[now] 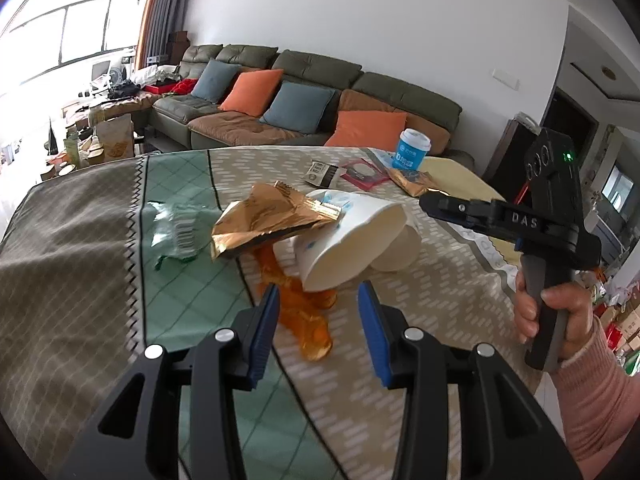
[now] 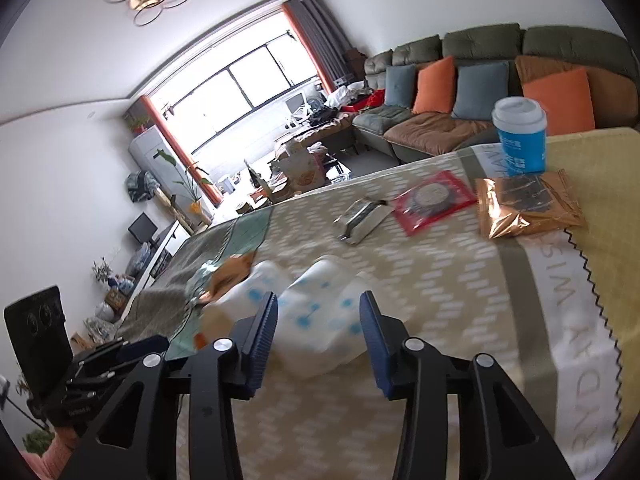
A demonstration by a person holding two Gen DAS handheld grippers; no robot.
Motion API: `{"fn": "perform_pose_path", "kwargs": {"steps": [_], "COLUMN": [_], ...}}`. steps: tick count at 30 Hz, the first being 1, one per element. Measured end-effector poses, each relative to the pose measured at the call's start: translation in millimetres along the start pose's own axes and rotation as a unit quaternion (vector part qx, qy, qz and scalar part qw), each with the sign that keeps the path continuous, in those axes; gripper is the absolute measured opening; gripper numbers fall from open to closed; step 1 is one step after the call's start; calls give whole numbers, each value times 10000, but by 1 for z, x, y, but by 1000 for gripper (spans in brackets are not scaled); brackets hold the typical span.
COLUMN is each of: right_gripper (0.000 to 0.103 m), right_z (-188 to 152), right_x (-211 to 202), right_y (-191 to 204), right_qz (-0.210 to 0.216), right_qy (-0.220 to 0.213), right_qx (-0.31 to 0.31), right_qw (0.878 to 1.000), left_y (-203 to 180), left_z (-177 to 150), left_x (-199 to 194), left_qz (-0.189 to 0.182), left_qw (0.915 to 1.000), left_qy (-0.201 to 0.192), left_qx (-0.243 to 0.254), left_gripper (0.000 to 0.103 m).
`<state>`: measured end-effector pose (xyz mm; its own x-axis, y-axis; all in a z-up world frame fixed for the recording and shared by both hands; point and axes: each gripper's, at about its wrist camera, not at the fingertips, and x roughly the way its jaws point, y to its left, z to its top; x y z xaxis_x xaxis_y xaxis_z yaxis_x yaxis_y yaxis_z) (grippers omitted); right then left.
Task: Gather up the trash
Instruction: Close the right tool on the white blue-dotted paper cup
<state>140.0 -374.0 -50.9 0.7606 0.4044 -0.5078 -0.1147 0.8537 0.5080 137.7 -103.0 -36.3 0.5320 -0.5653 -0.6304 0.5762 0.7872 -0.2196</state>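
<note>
Two white paper cups with blue dots (image 1: 352,240) (image 2: 320,320) lie on their sides on the table. A gold wrapper (image 1: 272,220) rests against the nearer cup, with orange cellophane (image 1: 304,312) under it and a clear green wrapper (image 1: 176,228) to its left. My left gripper (image 1: 319,294) is open just short of the orange cellophane, nothing between its pads. My right gripper (image 2: 319,304) is open; the blurred cups show in the gap between its fingers, and the pads do not press on them. In the left wrist view the right gripper (image 1: 428,202) points at the cup's rim from the right.
Further back on the patterned tablecloth (image 1: 80,240) stand a blue lidded cup (image 2: 520,136), a gold packet (image 2: 528,204), a red packet (image 2: 434,202) and a silver wrapper (image 2: 360,220). A sofa (image 1: 312,92) with cushions runs behind the table. A hand in a pink sleeve (image 1: 560,312) holds the right gripper.
</note>
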Motion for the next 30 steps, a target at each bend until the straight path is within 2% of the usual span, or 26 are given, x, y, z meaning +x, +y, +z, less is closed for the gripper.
{"fn": "perform_pose_path", "kwargs": {"steps": [6, 12, 15, 16, 18, 20, 26, 30], "right_gripper": [50, 51, 50, 49, 45, 41, 27, 24], "right_z": [13, 11, 7, 6, 1, -5, -22, -28], "right_x": [13, 23, 20, 18, 13, 9, 0, -4], "right_y": [-31, -37, -33, -31, -27, -21, -8, 1], "right_qz": [67, 395, 534, 591, 703, 784, 1148, 1387], "right_qy": [234, 486, 524, 539, 575, 614, 738, 724], "right_qx": [237, 288, 198, 155, 48, -20, -130, -90], "right_qw": [9994, 9976, 9970, 9967, 9959, 9950, 9906, 9876], "left_y": [-4, -1, 1, 1, 2, 2, -1, -1], "left_z": [8, 12, 14, 14, 14, 13, 7, 3], "left_x": [22, 37, 44, 45, 46, 47, 37, 25], "left_qz": [38, 10, -7, -19, -31, -31, -35, -21], "left_qw": [9997, 9993, 9991, 9990, 9989, 9990, 9995, 9998], "left_qy": [220, 360, 425, 441, 448, 442, 325, 199], "left_qx": [22, -49, -92, -87, -88, -56, 32, 64], "left_gripper": [42, 42, 34, 27, 21, 9, 8, 8]}}
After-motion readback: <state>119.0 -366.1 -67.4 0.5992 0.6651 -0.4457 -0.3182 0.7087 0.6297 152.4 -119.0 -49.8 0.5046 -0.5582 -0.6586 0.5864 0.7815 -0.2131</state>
